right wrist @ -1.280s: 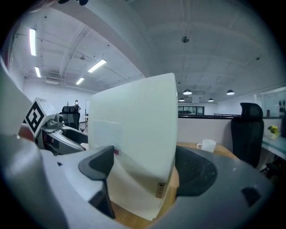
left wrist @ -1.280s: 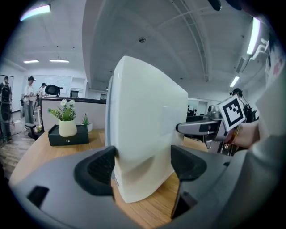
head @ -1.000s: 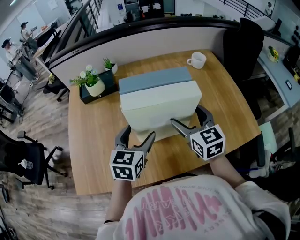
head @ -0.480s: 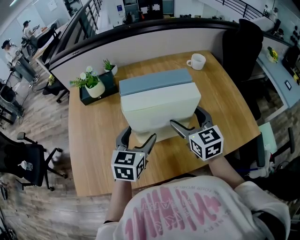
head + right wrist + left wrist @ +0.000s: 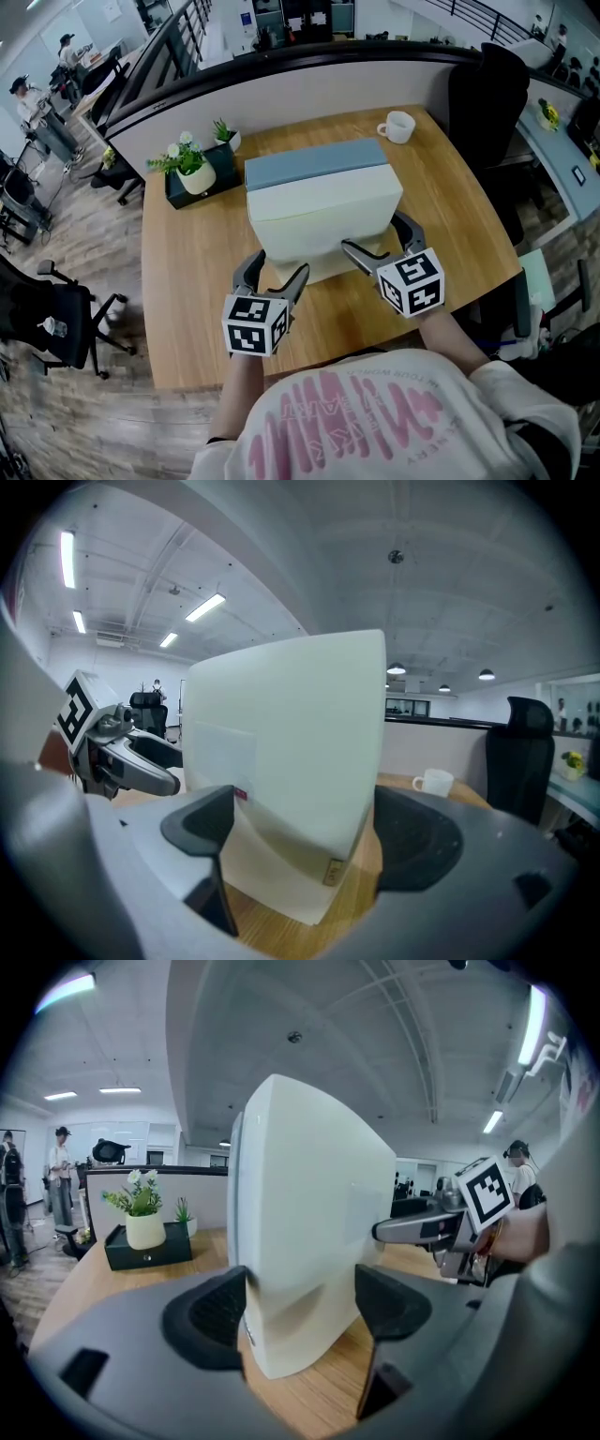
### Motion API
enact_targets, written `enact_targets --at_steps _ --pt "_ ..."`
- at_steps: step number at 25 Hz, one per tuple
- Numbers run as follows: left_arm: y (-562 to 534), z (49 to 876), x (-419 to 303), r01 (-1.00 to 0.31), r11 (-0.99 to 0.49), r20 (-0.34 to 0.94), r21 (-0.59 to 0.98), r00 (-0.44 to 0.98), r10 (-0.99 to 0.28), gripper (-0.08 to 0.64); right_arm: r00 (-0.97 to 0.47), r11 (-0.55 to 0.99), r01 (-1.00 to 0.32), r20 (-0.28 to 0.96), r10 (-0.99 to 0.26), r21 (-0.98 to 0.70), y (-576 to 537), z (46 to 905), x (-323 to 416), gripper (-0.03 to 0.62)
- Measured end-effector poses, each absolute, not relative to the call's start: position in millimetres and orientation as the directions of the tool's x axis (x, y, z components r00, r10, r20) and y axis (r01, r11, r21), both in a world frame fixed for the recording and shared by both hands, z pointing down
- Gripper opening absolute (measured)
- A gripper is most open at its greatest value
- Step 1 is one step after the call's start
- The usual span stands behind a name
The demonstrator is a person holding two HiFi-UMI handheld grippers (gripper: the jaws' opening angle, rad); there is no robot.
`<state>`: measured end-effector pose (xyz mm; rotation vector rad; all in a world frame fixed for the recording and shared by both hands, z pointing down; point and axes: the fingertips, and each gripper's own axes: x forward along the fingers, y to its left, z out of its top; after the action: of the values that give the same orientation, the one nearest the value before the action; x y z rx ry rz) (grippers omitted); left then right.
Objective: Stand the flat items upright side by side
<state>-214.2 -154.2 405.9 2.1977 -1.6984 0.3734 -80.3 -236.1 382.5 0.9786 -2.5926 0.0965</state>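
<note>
- Closest in, the person's white shirt [image 5: 375, 422] with pink print fills the bottom edge.
- The left claw [image 5: 279, 262] is spread wide but has just been closing in. Both pads [image 5: 217, 1309] sit against the left end of the cream box [image 5: 323, 220], so it's gripping that.
- The right claw [image 5: 372, 232] is wide too and has just been opening up. The box's right corner sits between the jaws, loose, no squeeze.
- The cream box stands upright around the middle of the wooden worktop [image 5: 187, 281].
- Right behind it, face to face, a blue box [image 5: 314, 164] stands upright as well, tops about level.
- Further back on the left there's a flower pot [image 5: 195, 176] on a black tray [image 5: 223, 167], with a small plant [image 5: 225, 134] at the tray's back corner.
- Back right is a white mug [image 5: 397, 127], then a black chair [image 5: 487, 94] past the worktop's edge.
</note>
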Motion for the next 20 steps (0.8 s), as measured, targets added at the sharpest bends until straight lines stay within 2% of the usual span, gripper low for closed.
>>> enact_targets --at_steps 4,10,20 --pt "-153.7 401.7 -215.0 -0.973 -0.213 0.395 0.085 0.229 -0.890 0.370 -0.681 0.752 -0.655 0.373 -0.630 0.073 -234.4 381.4 -77.1 0.480" --pt "-151.7 390.2 -219.0 -0.982 -0.173 0.365 0.075 0.188 -0.912 0.370 -0.690 0.735 -0.678 0.340 -0.639 0.006 -232.2 369.1 -68.5 0.480" --pt "-140.1 363.2 -209.4 -0.980 -0.181 0.302 0.086 0.199 -0.932 0.368 -0.700 0.722 -0.691 0.278 -0.658 -0.029 -215.3 342.6 -51.4 0.480"
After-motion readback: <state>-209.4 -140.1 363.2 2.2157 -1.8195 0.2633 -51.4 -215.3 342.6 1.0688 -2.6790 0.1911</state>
